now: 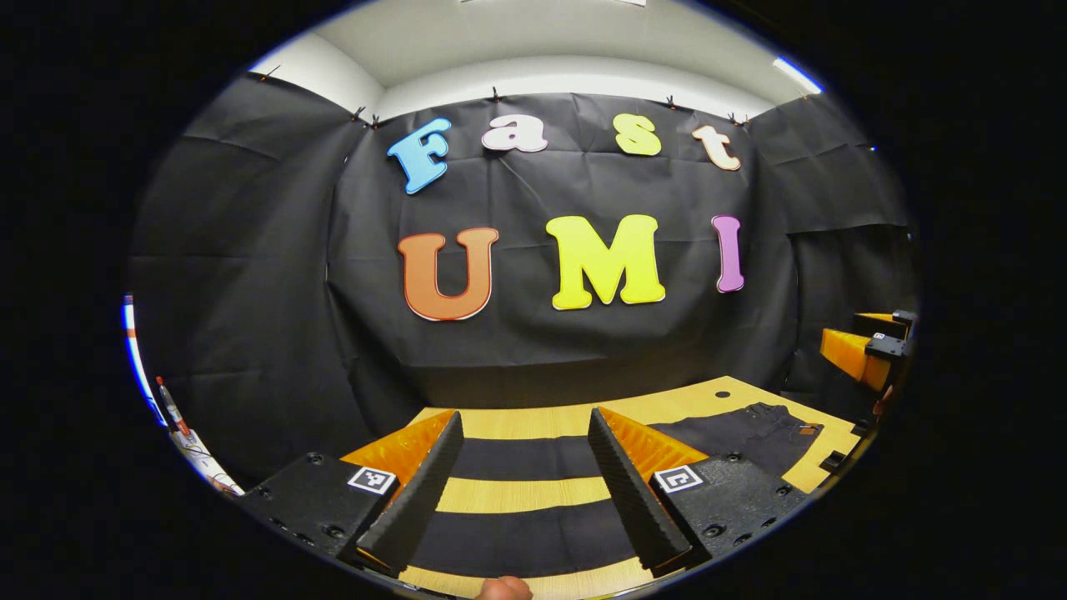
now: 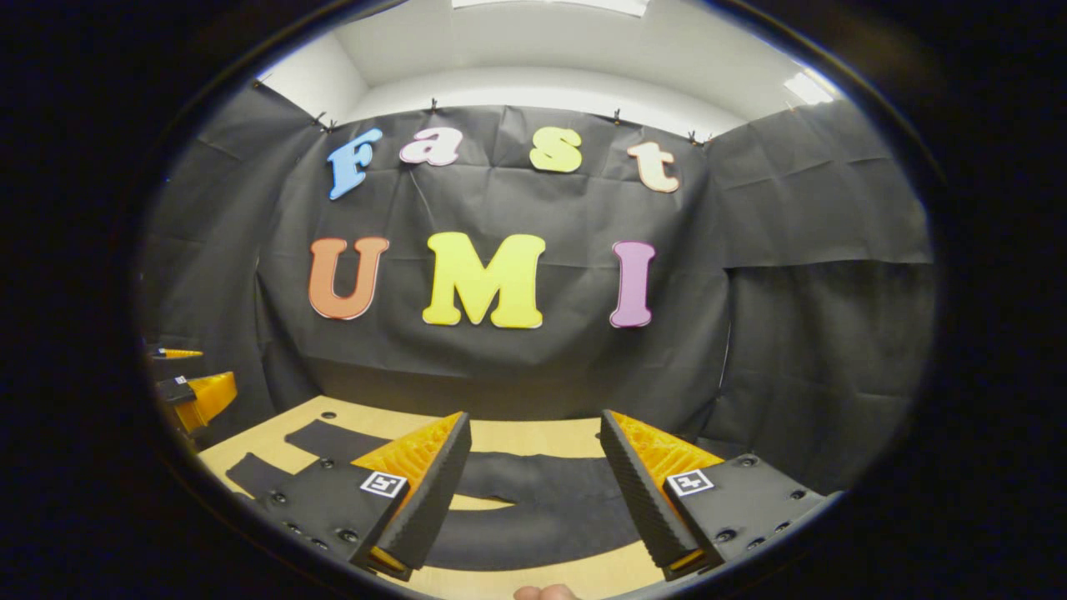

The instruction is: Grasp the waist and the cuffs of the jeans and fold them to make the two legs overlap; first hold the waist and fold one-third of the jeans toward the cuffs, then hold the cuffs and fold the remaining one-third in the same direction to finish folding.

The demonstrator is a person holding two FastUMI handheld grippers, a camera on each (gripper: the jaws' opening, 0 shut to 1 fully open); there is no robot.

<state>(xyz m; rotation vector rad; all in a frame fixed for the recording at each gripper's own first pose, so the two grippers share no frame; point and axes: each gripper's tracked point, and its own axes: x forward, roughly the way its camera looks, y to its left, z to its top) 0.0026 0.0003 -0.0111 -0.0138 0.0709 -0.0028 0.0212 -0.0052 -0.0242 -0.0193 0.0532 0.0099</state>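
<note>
Seen along the left gripper point(image 1: 523, 487): two ridged fingers point(image 1: 417, 496) spread wide apart, nothing between them, held above a pale wooden table point(image 1: 667, 407). Beneath and beyond the fingers, dark, near-black denim jeans point(image 1: 750, 433) spread flat on the tabletop, both legs running as separate dark bands across the wood with a pale strip of table between them. Waist end off to the right in this view, with a small tan patch near the waistband. Farther right, at the edge of the view, part of the other gripper point(image 1: 867, 350), raised above the table's end.

Seen along the right gripper point(image 2: 533, 492): fingers point(image 2: 429, 500) likewise parted wide, gripping nothing, poised over the same table point(image 2: 533, 435). Jeans point(image 2: 533, 500) lying flat below, the two legs stretching away to the left as dark strips, their cuff ends near the table's left corner, apart from each other. At the far left edge, part of the other gripper point(image 2: 196, 396), also clear of the cloth.

Fingertip of a person's hand point(image 1: 503, 588) at the bottom edge of the left gripper view. Black cloth wall point(image 1: 250, 292) behind the table, white ceiling above.
</note>
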